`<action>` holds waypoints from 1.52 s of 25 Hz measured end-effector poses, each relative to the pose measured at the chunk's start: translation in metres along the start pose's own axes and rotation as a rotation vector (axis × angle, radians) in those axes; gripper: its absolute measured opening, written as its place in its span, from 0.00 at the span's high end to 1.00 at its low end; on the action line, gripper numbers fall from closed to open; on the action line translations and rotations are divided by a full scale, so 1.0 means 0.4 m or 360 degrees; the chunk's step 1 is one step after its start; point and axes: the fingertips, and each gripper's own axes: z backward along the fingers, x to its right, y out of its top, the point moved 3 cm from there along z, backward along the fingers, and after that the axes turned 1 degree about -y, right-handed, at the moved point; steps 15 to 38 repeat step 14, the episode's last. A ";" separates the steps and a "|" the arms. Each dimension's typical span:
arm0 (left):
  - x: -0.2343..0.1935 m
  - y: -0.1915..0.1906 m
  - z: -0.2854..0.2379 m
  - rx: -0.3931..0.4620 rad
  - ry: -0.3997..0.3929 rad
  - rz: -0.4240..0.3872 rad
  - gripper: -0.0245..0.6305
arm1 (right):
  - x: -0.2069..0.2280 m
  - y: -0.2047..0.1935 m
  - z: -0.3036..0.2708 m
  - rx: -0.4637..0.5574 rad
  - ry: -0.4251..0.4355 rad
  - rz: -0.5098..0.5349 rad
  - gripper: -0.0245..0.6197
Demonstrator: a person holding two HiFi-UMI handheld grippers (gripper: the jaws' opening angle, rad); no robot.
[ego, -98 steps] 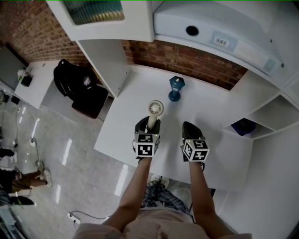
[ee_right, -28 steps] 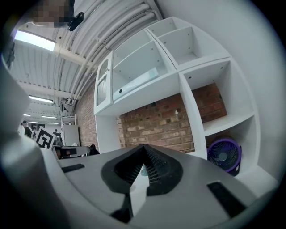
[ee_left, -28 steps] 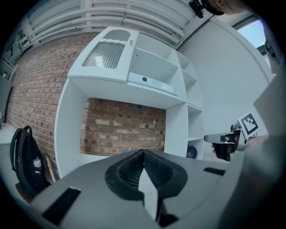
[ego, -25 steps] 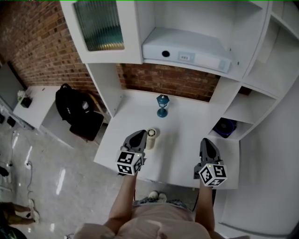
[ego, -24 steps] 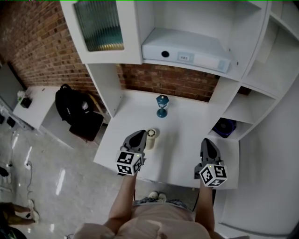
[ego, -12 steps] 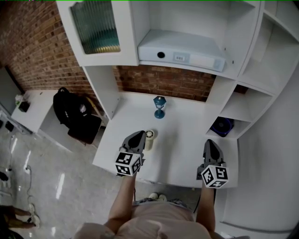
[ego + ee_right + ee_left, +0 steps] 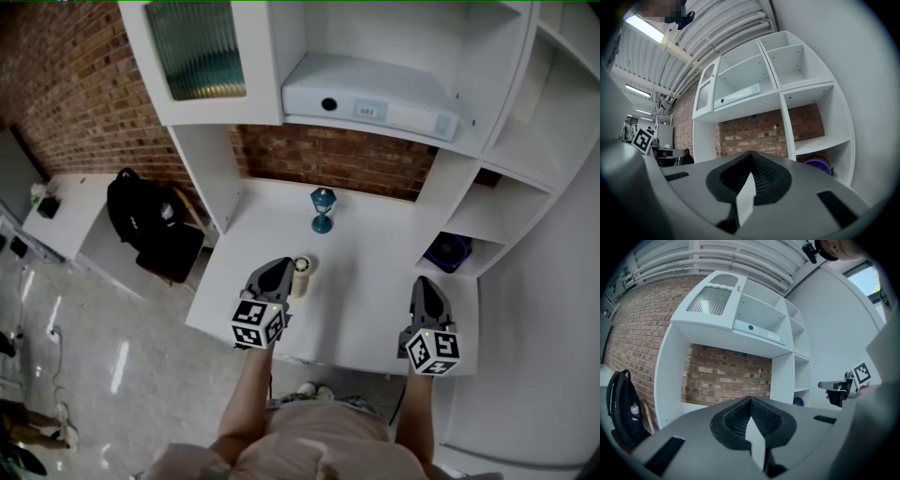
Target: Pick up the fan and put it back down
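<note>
A small cream fan (image 7: 302,273) stands on the white table (image 7: 370,281), just right of my left gripper's tip and free of it. My left gripper (image 7: 277,266) is shut and empty, level near the table's front left; in the left gripper view its jaws (image 7: 751,400) meet with nothing between them. Also shut and empty, my right gripper (image 7: 424,282) hovers at the table's front right, far from the fan, and its jaws (image 7: 750,154) are together in the right gripper view. The fan is in neither gripper view.
A blue lamp-like ornament (image 7: 322,208) stands at the table's back by the brick wall (image 7: 356,164). A purple object (image 7: 449,251) sits in the low right cubby. A white box (image 7: 370,94) lies on the upper shelf. A black backpack (image 7: 141,202) rests left of the table.
Since the oldest frame my left gripper has come back off the fan and my right gripper has moved out to the right. Over the last second nothing has visibly moved.
</note>
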 end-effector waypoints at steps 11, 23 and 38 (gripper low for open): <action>0.010 -0.007 -0.002 -0.0011 -0.0002 0.0006 0.92 | 0.004 -0.017 0.008 -0.0034 0.0013 -0.0007 0.94; 0.012 -0.011 0.000 -0.0012 0.0000 0.0008 0.92 | 0.007 -0.022 0.012 -0.0034 0.0015 -0.0011 0.94; 0.012 -0.011 0.000 -0.0012 0.0000 0.0008 0.92 | 0.007 -0.022 0.012 -0.0034 0.0015 -0.0011 0.94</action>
